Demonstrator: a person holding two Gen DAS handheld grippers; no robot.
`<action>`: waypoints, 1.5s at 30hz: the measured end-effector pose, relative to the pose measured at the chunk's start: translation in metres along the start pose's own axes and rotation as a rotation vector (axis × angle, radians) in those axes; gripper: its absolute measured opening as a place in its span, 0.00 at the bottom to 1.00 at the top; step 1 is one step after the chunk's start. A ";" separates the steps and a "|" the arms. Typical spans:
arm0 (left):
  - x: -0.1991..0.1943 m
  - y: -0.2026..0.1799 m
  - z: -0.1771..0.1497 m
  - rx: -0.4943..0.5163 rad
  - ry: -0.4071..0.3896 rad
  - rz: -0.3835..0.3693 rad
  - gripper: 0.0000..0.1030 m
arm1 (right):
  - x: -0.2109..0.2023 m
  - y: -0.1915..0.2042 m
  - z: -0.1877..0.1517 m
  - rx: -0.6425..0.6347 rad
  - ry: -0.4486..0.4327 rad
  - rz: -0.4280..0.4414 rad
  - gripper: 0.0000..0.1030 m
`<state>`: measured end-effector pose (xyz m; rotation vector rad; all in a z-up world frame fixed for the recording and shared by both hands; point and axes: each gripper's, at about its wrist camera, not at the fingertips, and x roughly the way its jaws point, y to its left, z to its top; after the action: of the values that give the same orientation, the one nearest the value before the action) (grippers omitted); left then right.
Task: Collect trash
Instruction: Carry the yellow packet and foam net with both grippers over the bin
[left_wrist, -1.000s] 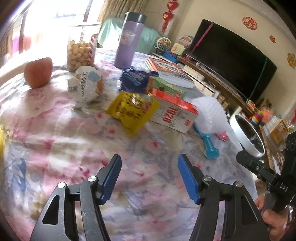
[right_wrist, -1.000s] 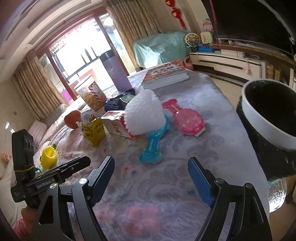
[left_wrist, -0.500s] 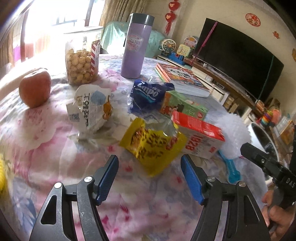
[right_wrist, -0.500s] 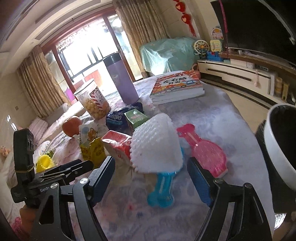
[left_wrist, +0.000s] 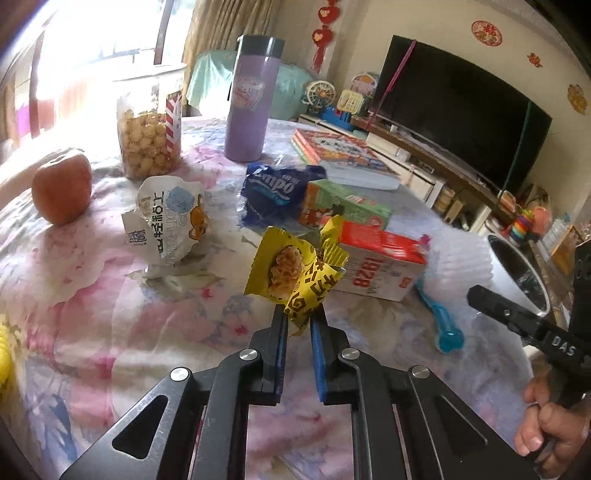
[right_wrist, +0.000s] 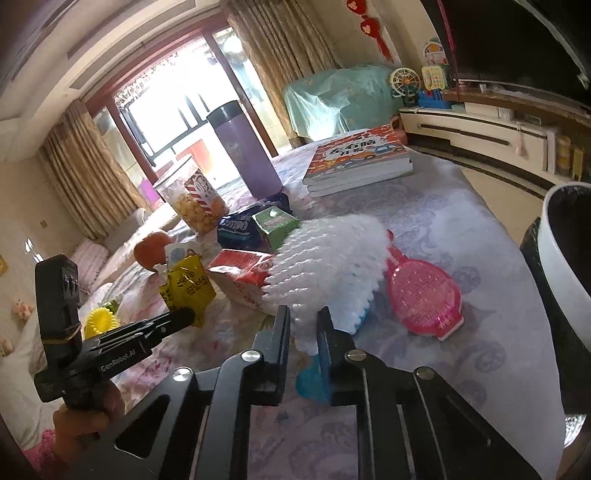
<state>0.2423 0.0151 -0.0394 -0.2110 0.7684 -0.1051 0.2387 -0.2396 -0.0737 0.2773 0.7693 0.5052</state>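
I read the collection as only just under way: nothing shows as binned, and most litter lies on the floral tablecloth (left_wrist: 92, 295). Working left to right in the left wrist view: an apple (left_wrist: 61, 192), a clear snack jar (left_wrist: 149, 136) with a red-striped label, and a crumpled white wrapper (left_wrist: 168, 225) printed with Chinese characters and a cartoon, not legible to me beyond fragments. A purple flask (left_wrist: 249, 99) stands behind. Next, a blue packet (left_wrist: 275, 192) reading "empo", a green carton (left_wrist: 343, 206), and a red-and-white carton (left_wrist: 380, 266) marked "1928", seen upside down. My left gripper (left_wrist: 298, 321) is clamped tight on the yellow wrapper (left_wrist: 299, 273), which stands raised above the cloth, its black lettering too creased to read. In the right wrist view, my right gripper (right_wrist: 303, 328) is pinched shut on the white foam netting (right_wrist: 325, 266), which lies over a blue plastic tool (right_wrist: 314, 380) beside a pink scoop (right_wrist: 424, 295). The left gripper's body there reads "GenRobot.AI". At far right stands a white-rimmed bin (right_wrist: 557, 236), the probable destination. Left to do, in my judgement: carry both held pieces to the bin, then fetch the white wrapper, blue packet and cartons.
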 end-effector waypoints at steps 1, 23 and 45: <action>-0.004 -0.001 -0.001 -0.001 -0.002 -0.005 0.10 | -0.002 0.001 -0.001 0.000 -0.003 -0.003 0.14; -0.004 -0.101 -0.004 0.151 0.033 -0.182 0.10 | -0.082 -0.049 -0.005 0.103 -0.096 -0.079 0.13; 0.057 -0.191 0.020 0.277 0.089 -0.275 0.10 | -0.138 -0.117 -0.002 0.170 -0.165 -0.204 0.13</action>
<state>0.2938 -0.1773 -0.0205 -0.0469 0.8015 -0.4812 0.1919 -0.4117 -0.0424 0.3885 0.6717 0.2210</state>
